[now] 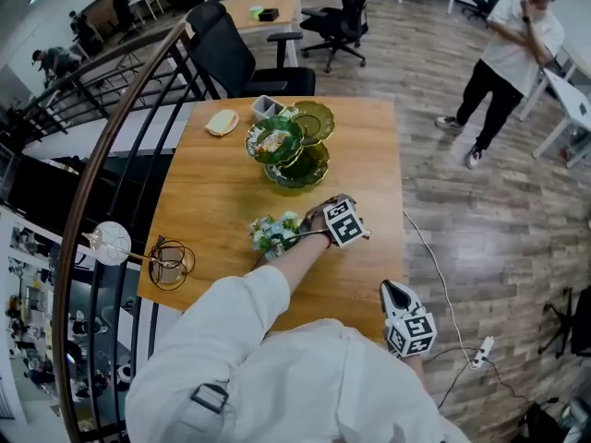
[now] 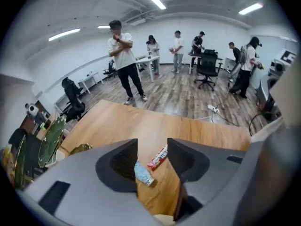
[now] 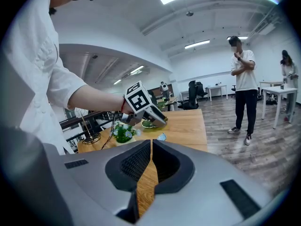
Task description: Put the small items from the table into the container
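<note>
Wooden table (image 1: 369, 155) in an open-plan office: a person in white leans over it with a gripper in each hand. The left gripper (image 2: 152, 147) points steeply down, jaws apart, straddling a blue-wrapped packet (image 2: 142, 173) and a red-and-white candy bar (image 2: 158, 157) that lie side by side on the wood, neither pinched yet. The right gripper (image 3: 151, 145) hangs by the table's near edge, jaws together and empty. The pick-up appears to be in hand. Next the left jaws would need to close on one wrapper and carry it to the small container (image 1: 268, 106) beside the green dishes (image 1: 291, 150) at the far end.
</note>
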